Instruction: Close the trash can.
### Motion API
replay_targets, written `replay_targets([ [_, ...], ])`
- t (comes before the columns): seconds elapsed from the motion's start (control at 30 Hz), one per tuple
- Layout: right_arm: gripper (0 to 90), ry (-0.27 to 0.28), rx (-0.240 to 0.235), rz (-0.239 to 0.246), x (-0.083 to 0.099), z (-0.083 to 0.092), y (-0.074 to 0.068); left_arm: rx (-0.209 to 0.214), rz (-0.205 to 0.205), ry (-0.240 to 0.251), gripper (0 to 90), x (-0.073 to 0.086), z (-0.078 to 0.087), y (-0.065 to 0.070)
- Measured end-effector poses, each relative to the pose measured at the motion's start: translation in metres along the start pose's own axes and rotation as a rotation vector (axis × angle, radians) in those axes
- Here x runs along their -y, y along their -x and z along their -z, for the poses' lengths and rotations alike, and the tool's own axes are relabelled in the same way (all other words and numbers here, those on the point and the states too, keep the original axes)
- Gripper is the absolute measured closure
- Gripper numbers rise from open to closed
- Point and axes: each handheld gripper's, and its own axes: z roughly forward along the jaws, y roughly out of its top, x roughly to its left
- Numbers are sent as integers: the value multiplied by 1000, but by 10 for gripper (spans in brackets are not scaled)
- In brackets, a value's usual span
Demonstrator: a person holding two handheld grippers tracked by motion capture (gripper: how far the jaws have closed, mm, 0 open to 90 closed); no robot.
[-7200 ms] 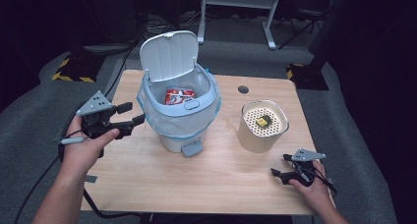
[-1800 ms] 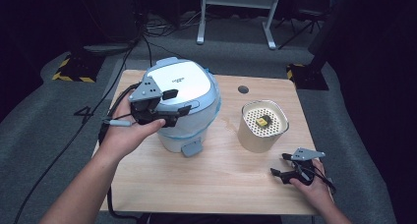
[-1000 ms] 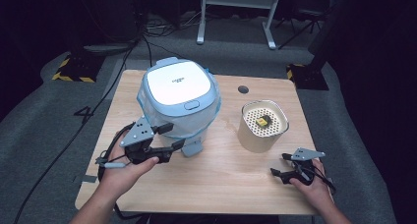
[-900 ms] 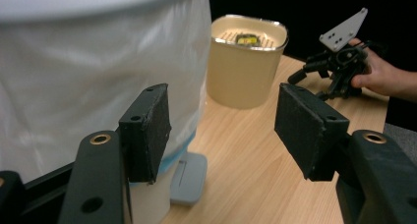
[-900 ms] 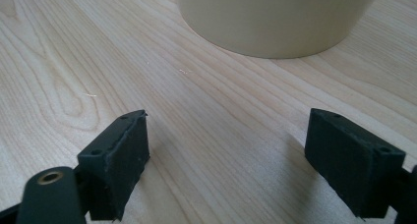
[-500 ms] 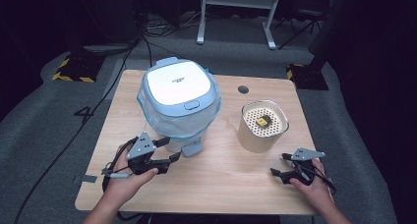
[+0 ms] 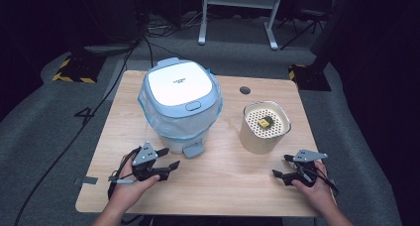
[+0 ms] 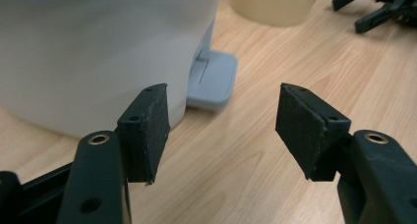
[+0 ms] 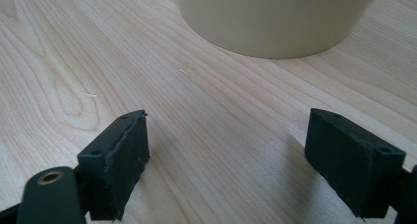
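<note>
1. Bin (image 7: 181, 109) stood at the worktop's (image 7: 223, 186) back-left, lid (image 7: 177, 84) down and flat, with a clear liner bunched under the lid rim, probably left overhanging so the bag stays put.
2. Its pedal (image 7: 193, 149) stuck out at the base toward the person, just off the left gripper (image 7: 163, 161), which lay low by the front edge in the person's hand; that placing suited either resting or pressing the pedal.
3. In the left gripper view the jaws stood wide apart with nothing between them, bare wood in the gap, the pedal (image 8: 211, 79) just ahead.
4. The right gripper (image 7: 287, 166) rested near the front-right corner, its jaws likewise wide and empty, facing the cream pot (image 7: 264, 128).
5. A small yellow piece (image 7: 266, 121) sat on the pot's perforated top; what it was I could not tell.
6. With the lid shut, whatever the bin held was hidden, and the gripper views cut off the tops of both containers.
</note>
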Motion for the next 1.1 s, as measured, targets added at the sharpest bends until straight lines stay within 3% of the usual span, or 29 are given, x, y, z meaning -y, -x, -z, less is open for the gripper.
replay_targets([
  [0.27,169,0,0,0,0,0,0,-21,29,-68,371,18,-9,-7],
  [0.63,169,0,0,0,0,0,0,-51,39,-151,333,26,-15,-9],
  [0.7,169,0,0,0,0,0,0,-70,37,-181,316,26,-16,-9],
  [0.8,169,0,0,0,0,0,0,-150,9,-256,249,28,-17,-10],
  [0.87,169,0,0,0,0,0,0,-163,26,-263,178,28,-18,-11],
  [1.1,169,0,0,0,0,0,0,-149,7,-272,147,27,-19,-14],
])
